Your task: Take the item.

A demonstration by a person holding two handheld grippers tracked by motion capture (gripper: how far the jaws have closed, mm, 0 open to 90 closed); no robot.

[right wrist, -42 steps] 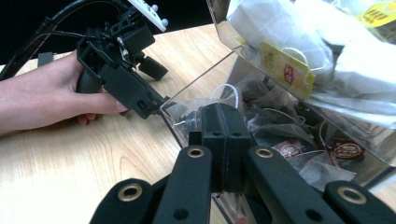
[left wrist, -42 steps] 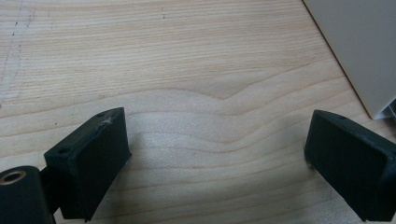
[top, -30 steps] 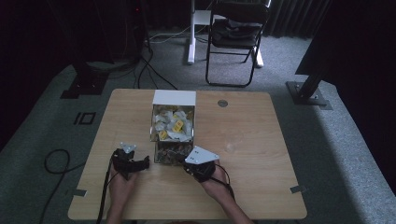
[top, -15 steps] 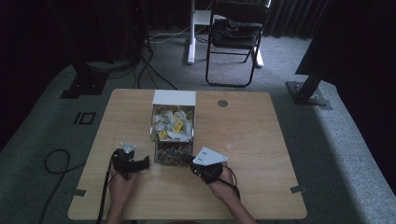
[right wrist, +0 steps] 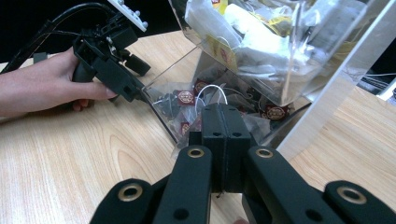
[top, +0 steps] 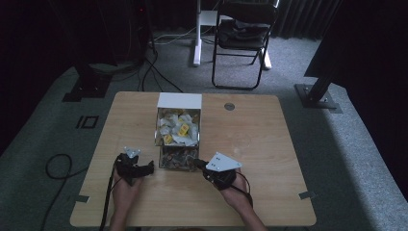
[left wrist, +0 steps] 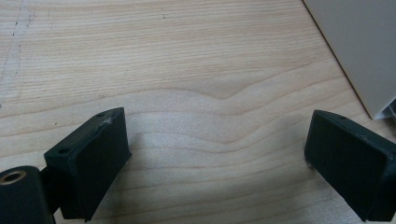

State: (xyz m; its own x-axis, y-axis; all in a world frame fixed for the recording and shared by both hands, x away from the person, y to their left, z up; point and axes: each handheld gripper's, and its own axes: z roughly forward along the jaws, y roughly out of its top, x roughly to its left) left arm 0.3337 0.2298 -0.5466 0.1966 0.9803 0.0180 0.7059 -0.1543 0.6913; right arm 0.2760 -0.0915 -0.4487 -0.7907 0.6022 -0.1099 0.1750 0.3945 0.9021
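**A:** What sits where, left to right?

**B:** In the high view, the left gripper (top: 132, 167) rests on the wooden table (top: 269, 144), just beside the left wall of the clear box (top: 178, 139). Its own view has the 2 jaws spread wide over bare wood, nothing between them, with a white box wall (left wrist: 359, 46) at the upper right.

**A:** And the box?

**B:** At mid-table, long axis running away from the person: a far compartment of pale and yellow packets (top: 179, 127), a near one of dark sachets (top: 177, 156), a white panel at the far end.

**A:** The right gripper?

**B:** The right gripper (top: 199, 164) points into the near compartment from the right front corner. Its jaws are pressed together, a thin white loop (right wrist: 212, 91) rising just past the tips, perhaps a sachet's string. Whether anything is pinched, I cannot tell.

**A:** So what does the next move hinge on?

**B:** Likely on the dark sachets (right wrist: 187, 99) lying straight ahead of the right tips, which are nearer than the left.

**A:** Any difference between views?

**B:** The right gripper view gives the sachets' round labels and the left gripper (right wrist: 109, 58) in a hand beyond the clear wall; the high view gives layout alone.
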